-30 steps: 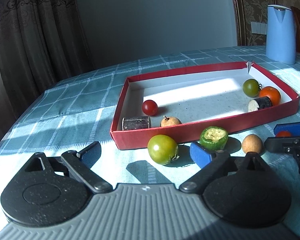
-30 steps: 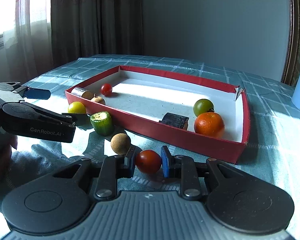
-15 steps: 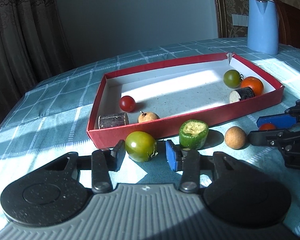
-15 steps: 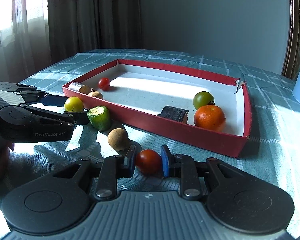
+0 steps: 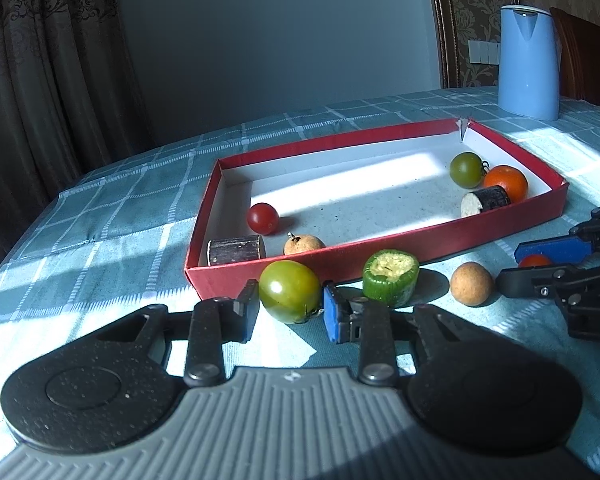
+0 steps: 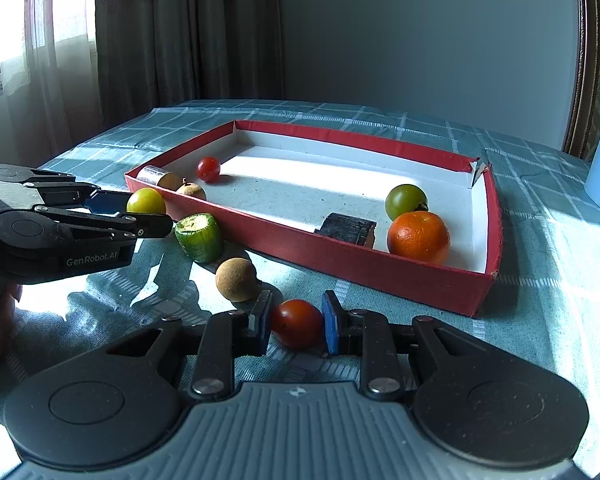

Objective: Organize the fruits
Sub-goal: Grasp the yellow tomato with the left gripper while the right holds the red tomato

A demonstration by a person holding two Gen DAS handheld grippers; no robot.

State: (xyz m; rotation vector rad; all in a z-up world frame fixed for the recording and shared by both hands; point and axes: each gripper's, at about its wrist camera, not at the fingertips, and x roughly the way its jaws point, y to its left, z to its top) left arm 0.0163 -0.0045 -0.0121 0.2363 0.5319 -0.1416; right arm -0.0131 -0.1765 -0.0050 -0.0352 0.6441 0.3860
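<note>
My left gripper (image 5: 289,306) is shut on a green tomato (image 5: 289,296) just in front of the red tray's near wall (image 5: 380,256); the tomato also shows in the right wrist view (image 6: 146,201). My right gripper (image 6: 296,322) is shut on a red tomato (image 6: 296,323) on the tablecloth in front of the tray (image 6: 340,256). A cut green cucumber piece (image 5: 390,277) and a tan longan (image 5: 471,283) lie on the cloth between the grippers. Inside the tray are a red cherry tomato (image 5: 263,218), a longan (image 5: 303,244), two dark cane pieces, a green tomato (image 5: 466,170) and an orange (image 5: 505,183).
A blue kettle (image 5: 529,62) stands on the table behind the tray at the far right. Curtains (image 5: 40,80) hang to the left beyond the table edge. A wooden chair back (image 5: 580,56) is behind the kettle.
My left gripper moved in around the green tomato and closed on it. My right gripper stays shut on the red tomato, with its view shifted slightly.
</note>
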